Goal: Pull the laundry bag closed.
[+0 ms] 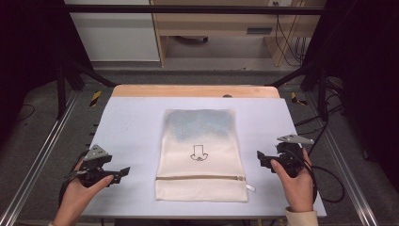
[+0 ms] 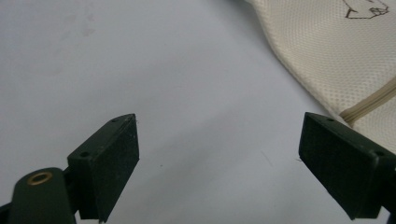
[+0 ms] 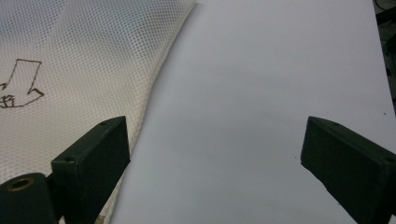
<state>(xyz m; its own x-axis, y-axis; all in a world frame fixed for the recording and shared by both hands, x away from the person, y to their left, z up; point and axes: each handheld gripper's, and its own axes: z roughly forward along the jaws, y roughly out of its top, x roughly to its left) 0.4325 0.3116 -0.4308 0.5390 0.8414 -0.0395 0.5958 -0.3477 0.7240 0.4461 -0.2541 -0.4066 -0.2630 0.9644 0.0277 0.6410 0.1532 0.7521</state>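
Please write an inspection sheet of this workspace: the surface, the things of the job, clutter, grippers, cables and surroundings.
Surface: pale sheet over a wooden table, flat, faint marks.
Job's things: cream mesh bag lies flat at centre, zipper shut, pull tab at its right end; a blue-grey item shows inside the far part.
Clutter: nothing seen.
Grippers: left gripper and right gripper open, beside the bag, apart from it.
Cables: black cable trails from the right gripper.
Surroundings: dark frame, wooden furniture behind.

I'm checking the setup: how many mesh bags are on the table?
1. The mesh bag lies flat in the middle of the table, between the left gripper and right gripper, zipper nearest the person. Nothing seems hidden.
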